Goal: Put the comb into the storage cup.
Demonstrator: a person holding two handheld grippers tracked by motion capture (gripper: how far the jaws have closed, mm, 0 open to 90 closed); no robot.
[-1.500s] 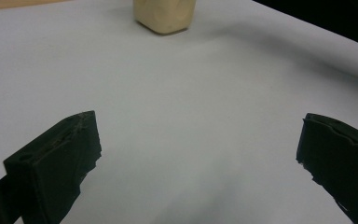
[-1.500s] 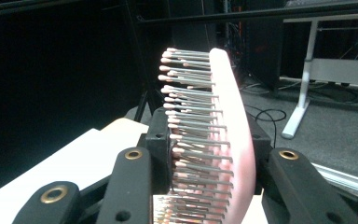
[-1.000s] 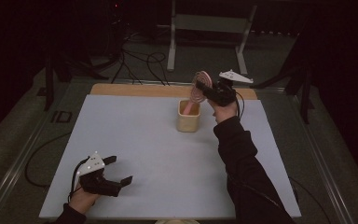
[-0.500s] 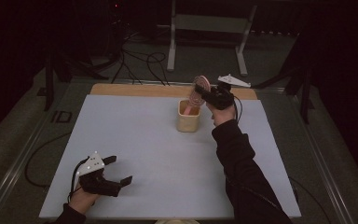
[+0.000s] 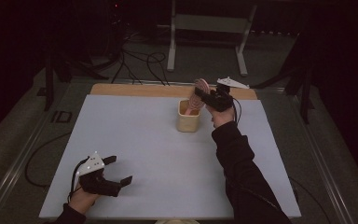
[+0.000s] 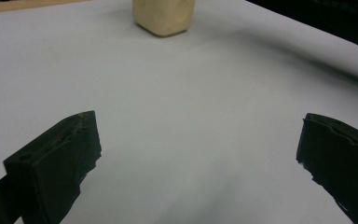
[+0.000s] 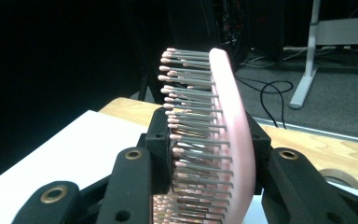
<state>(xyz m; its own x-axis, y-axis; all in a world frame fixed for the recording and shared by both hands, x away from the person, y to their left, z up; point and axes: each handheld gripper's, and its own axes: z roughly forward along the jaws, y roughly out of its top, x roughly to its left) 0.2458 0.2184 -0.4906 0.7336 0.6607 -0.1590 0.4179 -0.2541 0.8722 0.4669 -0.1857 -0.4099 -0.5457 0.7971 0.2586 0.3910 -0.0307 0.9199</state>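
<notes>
The pink hairbrush (image 5: 198,95) stands tilted above the cream cup (image 5: 188,120), its lower end reaching down into the cup's open top and its bristled head rising past the rim. In the right gripper view the hairbrush (image 7: 223,140) is pinched across its head: one finger bears on the bristle tips and the other on the smooth pink back. The right gripper (image 5: 205,97) holds it from just beside the cup, on the side away from the left gripper, with the person's dark sleeve (image 5: 242,172) running back from it.

The cup stands toward the far part of the white surface (image 5: 140,140), near the wooden strip (image 5: 135,90) along the far edge. Well apart from the cup, at the near edge, the left gripper (image 5: 121,170) rests low over the surface with its fingers (image 6: 56,163) spread wide and nothing between them; the cup (image 6: 164,16) shows far ahead of them.
</notes>
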